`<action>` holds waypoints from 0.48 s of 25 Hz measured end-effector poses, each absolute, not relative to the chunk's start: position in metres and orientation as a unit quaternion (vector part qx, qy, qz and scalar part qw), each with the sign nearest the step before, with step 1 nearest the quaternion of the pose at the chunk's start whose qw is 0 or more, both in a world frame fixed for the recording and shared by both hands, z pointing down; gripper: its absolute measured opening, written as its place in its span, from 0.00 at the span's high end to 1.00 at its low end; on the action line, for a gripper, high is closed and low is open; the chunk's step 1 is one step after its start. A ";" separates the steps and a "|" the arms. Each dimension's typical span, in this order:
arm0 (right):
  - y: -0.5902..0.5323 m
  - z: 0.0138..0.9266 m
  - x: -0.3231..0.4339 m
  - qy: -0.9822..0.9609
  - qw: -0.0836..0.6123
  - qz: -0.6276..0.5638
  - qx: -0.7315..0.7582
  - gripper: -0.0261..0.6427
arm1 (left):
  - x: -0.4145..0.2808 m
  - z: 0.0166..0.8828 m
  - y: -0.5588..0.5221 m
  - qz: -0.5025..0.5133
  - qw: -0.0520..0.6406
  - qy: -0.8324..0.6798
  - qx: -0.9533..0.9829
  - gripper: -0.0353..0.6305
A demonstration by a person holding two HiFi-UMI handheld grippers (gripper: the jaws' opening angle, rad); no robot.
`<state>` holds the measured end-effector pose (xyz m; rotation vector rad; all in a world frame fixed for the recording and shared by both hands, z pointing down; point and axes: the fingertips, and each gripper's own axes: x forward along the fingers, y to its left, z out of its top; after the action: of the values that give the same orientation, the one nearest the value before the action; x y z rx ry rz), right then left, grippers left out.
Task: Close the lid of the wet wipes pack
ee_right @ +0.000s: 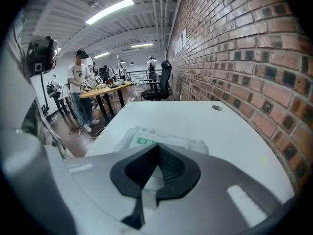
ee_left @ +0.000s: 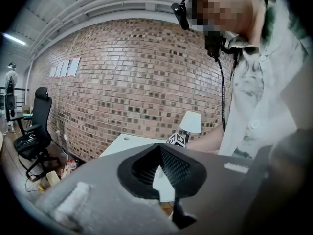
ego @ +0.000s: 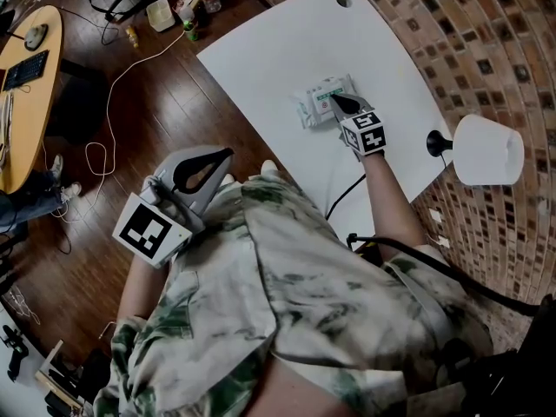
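**Soft pack, stiff lid: a job for pressing, not pinching**

The white table [ego: 261, 50] carries only one thing that matters to me. The wet wipes pack [ego: 318, 99] lies flat near the table's right side, well in from the edges, with a white lamp [ego: 488, 149] standing off to its right.

I judge the pack to be light and soft. It is a film pouch of damp sheets that would dent and slide on the smooth top if I shoved it sideways. The lid is the one stiff part, a plastic flap on the upper face beside the green label [ee_right: 143, 141]. From here I cannot tell whether the flap is fully down or which edge its hinge runs along. I would not grab anything. I would push straight down on the flap so the table takes the load and the pack stays put.

The pack faces upward, and its long axis runs left to right across the table, with the right end turned slightly farther away.

My right gripper [ego: 339, 104] has its fingers together with nothing between them, the tip over the pack's near right part. My left gripper [ego: 228, 154] is also closed and empty, held off the table to the near left, close to my body
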<state>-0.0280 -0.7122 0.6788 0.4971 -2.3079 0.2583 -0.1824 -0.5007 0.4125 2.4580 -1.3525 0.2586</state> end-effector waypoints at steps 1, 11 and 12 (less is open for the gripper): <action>-0.712 0.677 -0.027 -0.902 0.371 0.100 0.196 0.96 | -0.184 0.412 -0.499 0.090 0.161 -0.473 0.862 0.94; -0.689 0.635 -0.024 -0.905 0.342 0.077 0.241 0.96 | -0.199 0.405 -0.476 0.085 0.143 -0.442 0.882 0.94; -0.683 0.629 -0.024 -0.905 0.339 0.075 0.247 0.96 | -0.200 0.404 -0.473 0.084 0.140 -0.436 0.885 0.94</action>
<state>-0.0240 -0.6834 0.6295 0.6423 -2.3563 0.1957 -0.2001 -0.4729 0.4037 2.5560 -1.2596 0.2413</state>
